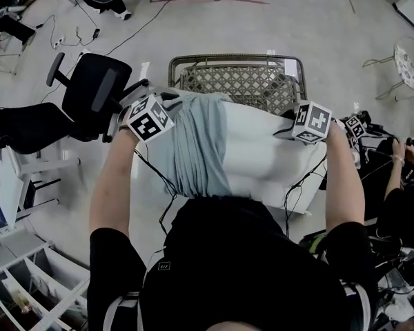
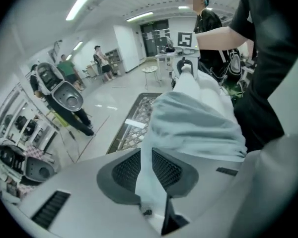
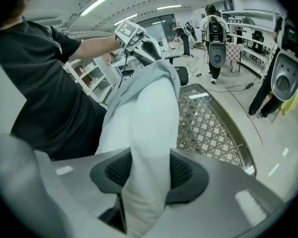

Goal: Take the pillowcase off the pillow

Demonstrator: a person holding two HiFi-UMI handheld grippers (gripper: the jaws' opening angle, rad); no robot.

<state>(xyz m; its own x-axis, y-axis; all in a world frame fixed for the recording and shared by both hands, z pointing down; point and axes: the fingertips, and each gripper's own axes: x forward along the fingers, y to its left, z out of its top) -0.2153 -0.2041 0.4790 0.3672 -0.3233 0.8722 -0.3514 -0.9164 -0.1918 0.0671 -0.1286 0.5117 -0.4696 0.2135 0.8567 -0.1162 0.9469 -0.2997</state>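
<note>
Head view: left gripper (image 1: 167,101) at the pillow's left end, jaws pinched on a fold of the grey-blue pillowcase (image 1: 193,147), which sits bunched over the pillow's left half. White pillow (image 1: 262,150) bare rightward, held above a wicker basket (image 1: 245,81). Right gripper (image 1: 284,131) clamps the pillow's bare right edge.

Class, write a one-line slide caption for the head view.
Pillowcase removal under way: left gripper pinches the bunched pale blue pillowcase, right gripper clamps the bare white pillow, lattice basket beyond.
</note>
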